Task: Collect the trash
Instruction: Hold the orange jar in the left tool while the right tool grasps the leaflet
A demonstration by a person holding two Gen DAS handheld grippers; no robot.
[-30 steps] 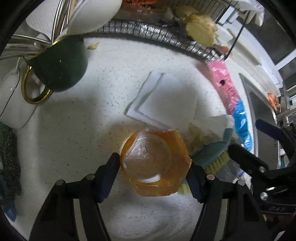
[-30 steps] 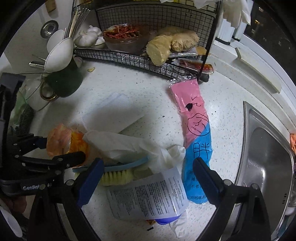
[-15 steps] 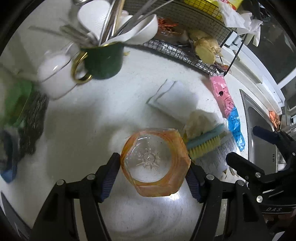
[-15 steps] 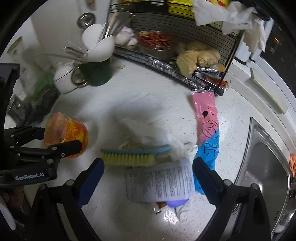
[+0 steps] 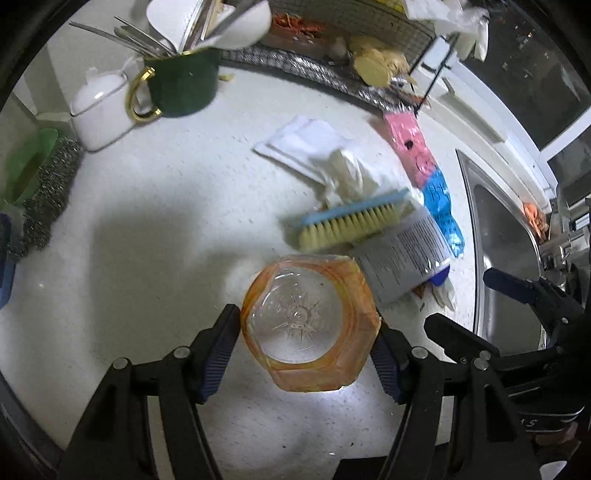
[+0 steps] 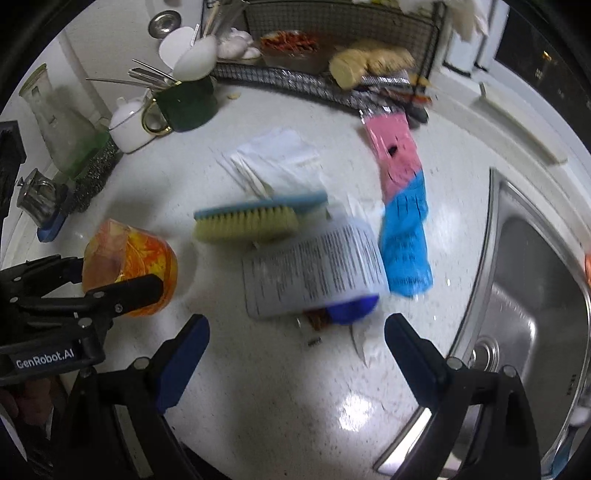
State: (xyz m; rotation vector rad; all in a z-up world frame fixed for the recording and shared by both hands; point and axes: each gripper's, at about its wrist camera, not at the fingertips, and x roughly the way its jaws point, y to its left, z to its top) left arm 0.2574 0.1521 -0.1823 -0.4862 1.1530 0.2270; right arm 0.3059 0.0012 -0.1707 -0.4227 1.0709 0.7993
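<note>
My left hand-held gripper (image 5: pixel 308 345) pinches an orange plastic cup (image 5: pixel 309 326) at the lower centre of the left view, 1 blue pad on each side of it, with its clear bottom facing the camera. In the right view the same cup (image 6: pixel 127 266) sits at the left edge, clamped in that black tool and lifted off the desk (image 6: pixel 280 398).

My right hand-held gripper (image 6: pixel 295 350) is spread wide at the bottom of its view, with nothing between its 2 blue pads. It hangs over the white speckled desk, just below a bottle with a printed white label and a blue cap (image 6: pixel 314 277) lying on its side.

Just above the bottle, touching it, lies a brush with a blue back and yellow bristles (image 6: pixel 255 218). Crumpled white tissue (image 5: pixel 347 173) and flat folded white paper (image 6: pixel 280 158) lie behind the brush. To the right of the bottle is a pink and blue packet (image 6: pixel 402 206), laid lengthwise beside the steel sink (image 6: pixel 532 280) at the right edge.

At the upper left stands a dark green mug with a gold handle (image 6: pixel 188 103), holding spoons, next to a white lidded pot (image 6: pixel 129 123). A black wire rack (image 6: pixel 332 22) holding food runs along the top.
</note>
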